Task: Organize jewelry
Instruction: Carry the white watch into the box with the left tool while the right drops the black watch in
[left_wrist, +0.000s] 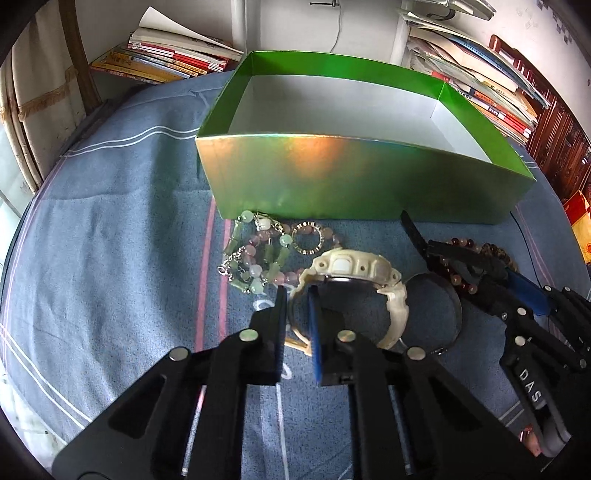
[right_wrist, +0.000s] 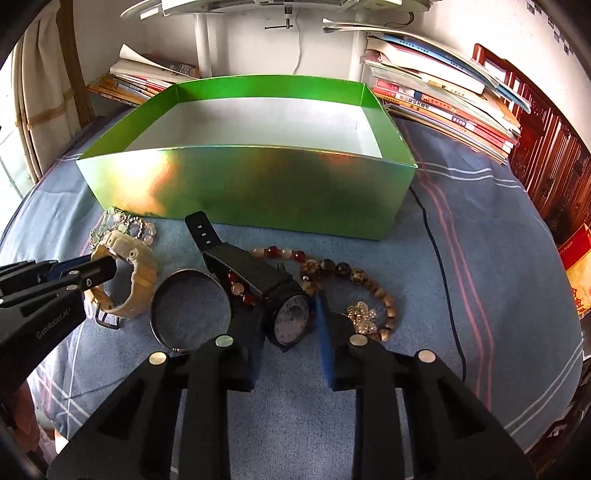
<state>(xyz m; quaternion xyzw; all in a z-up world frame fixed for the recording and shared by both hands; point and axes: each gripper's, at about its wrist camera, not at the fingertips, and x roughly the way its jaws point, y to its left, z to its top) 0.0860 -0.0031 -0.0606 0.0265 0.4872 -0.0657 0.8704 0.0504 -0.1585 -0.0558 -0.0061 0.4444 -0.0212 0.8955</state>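
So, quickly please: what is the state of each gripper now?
Left gripper: closed on the cream watch strap.
Right gripper: open around the black watch, not clamped.

A blue cloth (right_wrist: 461, 236) with thin white and pink stripes covers the surface, lightly creased; behind it a white wall (right_wrist: 325, 51) carries a hanging white cord (right_wrist: 300, 48); stacks of books (left_wrist: 166, 59) lie at the back left, and a taller, looser pile of books and magazines (right_wrist: 443, 99) at the back right; dark carved wooden furniture (right_wrist: 546, 162) stands at the right edge; pale curtains (left_wrist: 22, 122) hang at the left, lit by daylight.
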